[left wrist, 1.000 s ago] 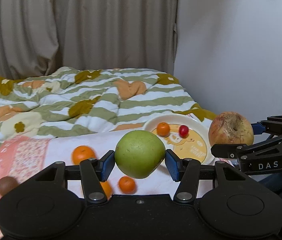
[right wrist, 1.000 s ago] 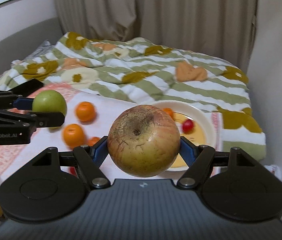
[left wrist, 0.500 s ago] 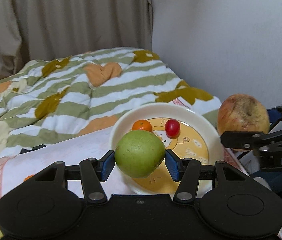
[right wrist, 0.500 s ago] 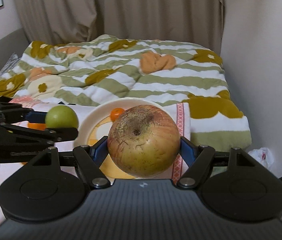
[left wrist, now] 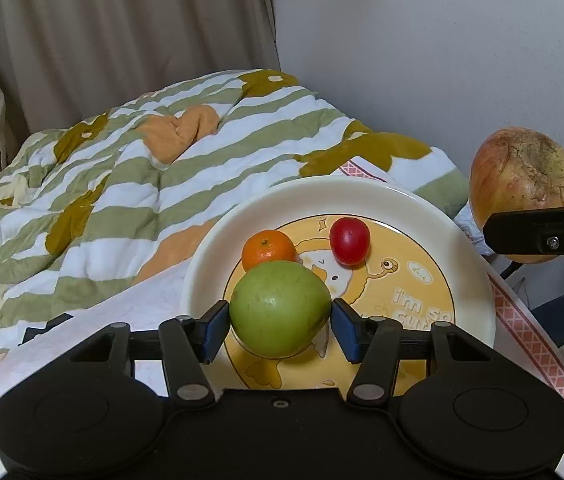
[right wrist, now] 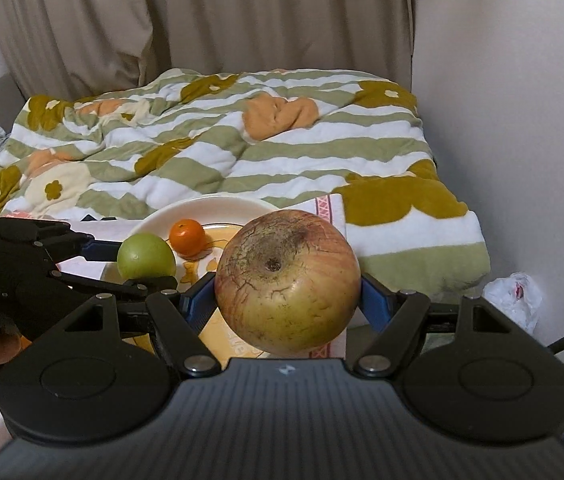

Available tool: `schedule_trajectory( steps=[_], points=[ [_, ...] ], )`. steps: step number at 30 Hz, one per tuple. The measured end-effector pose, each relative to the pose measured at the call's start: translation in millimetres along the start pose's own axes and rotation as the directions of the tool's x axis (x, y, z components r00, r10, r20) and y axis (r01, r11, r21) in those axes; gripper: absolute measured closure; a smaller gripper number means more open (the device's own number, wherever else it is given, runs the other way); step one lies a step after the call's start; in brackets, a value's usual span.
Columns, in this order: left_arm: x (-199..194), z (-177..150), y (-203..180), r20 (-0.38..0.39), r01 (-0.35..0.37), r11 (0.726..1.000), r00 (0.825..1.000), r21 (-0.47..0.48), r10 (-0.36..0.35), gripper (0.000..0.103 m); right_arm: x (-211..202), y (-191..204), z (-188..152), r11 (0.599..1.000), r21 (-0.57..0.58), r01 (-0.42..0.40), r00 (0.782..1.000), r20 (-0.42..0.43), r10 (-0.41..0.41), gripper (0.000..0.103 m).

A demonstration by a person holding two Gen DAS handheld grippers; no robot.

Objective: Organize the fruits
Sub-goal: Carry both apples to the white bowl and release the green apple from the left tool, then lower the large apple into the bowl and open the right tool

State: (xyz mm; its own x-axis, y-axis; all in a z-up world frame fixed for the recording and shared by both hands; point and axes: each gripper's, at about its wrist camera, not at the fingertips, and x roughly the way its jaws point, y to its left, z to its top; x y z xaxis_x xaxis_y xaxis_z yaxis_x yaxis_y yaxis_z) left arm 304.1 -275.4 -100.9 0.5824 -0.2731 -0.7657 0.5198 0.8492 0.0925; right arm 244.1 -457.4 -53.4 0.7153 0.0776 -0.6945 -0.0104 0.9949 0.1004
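**Two fruits held over the plate**

My left tool (left wrist: pixel 280 321) pinches one green fruit (left wrist: pixel 280 308) between its blue pads. It hangs over the near part of the plate (left wrist: pixel 210 252). My right tool (right wrist: pixel 287 298) pinches one big brown-red apple (right wrist: pixel 287 280). From the left camera, that apple (left wrist: pixel 527 196) sits past the plate's right rim, above its edge.

The plate holds two fruits: one small orange (left wrist: pixel 268 249) and one small red fruit (left wrist: pixel 349 241). They sit near the far side, a little apart. The yellow picture part on the right and front of the plate is bare.

The plate lies on a white cloth with a pink edge (left wrist: pixel 537 336). Behind it is one striped blanket (left wrist: pixel 122 168), then a curtain (left wrist: pixel 114 40) and a wall (left wrist: pixel 441 40) close on the right.
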Motion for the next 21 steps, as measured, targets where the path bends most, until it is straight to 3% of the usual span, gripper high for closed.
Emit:
schedule_trajectory(
  steps=[2,3,8,16,21],
  points=[
    [-5,2,1,0.03,-0.006,1.0,1.0,0.0,0.006,0.006,0,-1,1,1.0,0.004,0.002,1.0,0.001,-0.002,0.014],
    [-10,3,0,0.048,-0.012,1.0,0.999,0.002,0.012,0.004,0,-1,2,1.0,0.006,0.004,1.0,0.002,-0.004,0.014],
    [-23,3,5,0.046,-0.02,1.0,0.999,-0.01,0.02,0.003,-3,-1,6,1.0,0.007,0.004,1.0,0.013,-0.004,0.014],
    [-44,-12,22,0.005,0.027,0.991,1.0,-0.128,-0.027,0.003,14,13,10,0.999,-0.047,-0.021,1.0,-0.012,0.02,0.014],
    [-55,-18,25,-0.004,-0.003,0.989,1.0,-0.148,0.003,0.003,35,30,5,0.994,-0.1,-0.048,0.998,-0.041,0.044,0.014]
  ],
)
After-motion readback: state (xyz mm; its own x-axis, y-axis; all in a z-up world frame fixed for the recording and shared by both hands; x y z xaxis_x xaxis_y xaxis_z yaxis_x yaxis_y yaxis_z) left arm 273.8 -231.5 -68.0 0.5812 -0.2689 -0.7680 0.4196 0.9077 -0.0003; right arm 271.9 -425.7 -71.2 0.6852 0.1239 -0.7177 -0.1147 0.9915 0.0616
